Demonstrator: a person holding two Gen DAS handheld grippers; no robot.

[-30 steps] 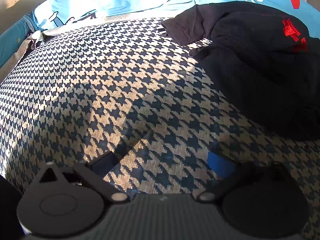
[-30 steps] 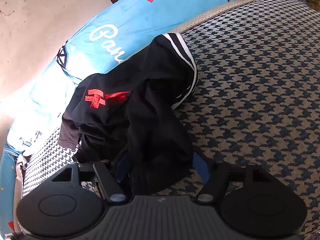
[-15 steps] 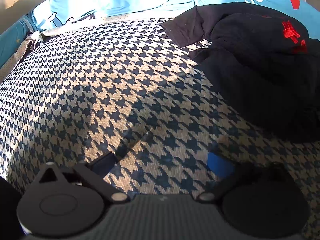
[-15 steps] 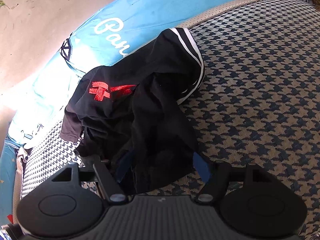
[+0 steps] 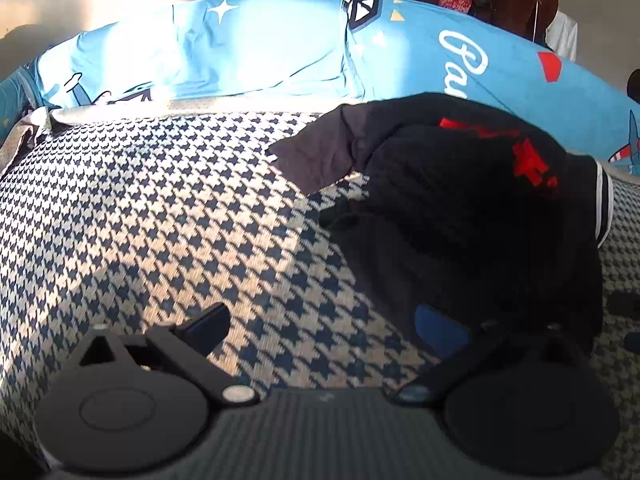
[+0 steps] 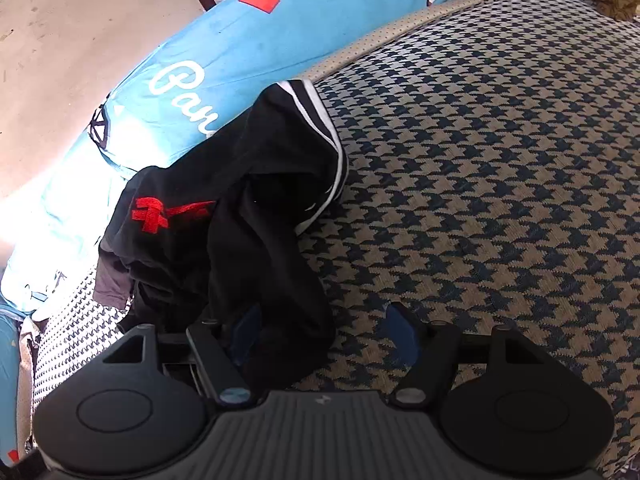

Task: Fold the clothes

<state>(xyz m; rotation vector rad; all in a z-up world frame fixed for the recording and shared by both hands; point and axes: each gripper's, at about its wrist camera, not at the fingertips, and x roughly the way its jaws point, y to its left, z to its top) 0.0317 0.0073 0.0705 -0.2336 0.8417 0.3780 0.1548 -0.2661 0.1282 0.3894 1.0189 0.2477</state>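
Woven houndstooth cover [image 6: 500, 168] under crumpled black garment [image 6: 240, 216], red-printed.

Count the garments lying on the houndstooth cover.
1: a crumpled black garment with red print, near the blue sheet; its near edge lies between the open right gripper fingers. Others may hide beneath.

A crumpled garment [image 6: 240, 216] lies in a heap on a patterned cover [image 6: 480, 184], near the cover's far edge. Behind that edge a printed sheet [image 5: 248, 60] runs across the back, and the heap's far side touches it. In the left wrist view the heap sits to the right, with bare cover to its left; in the right wrist view it sits left, with bare cover to its right.
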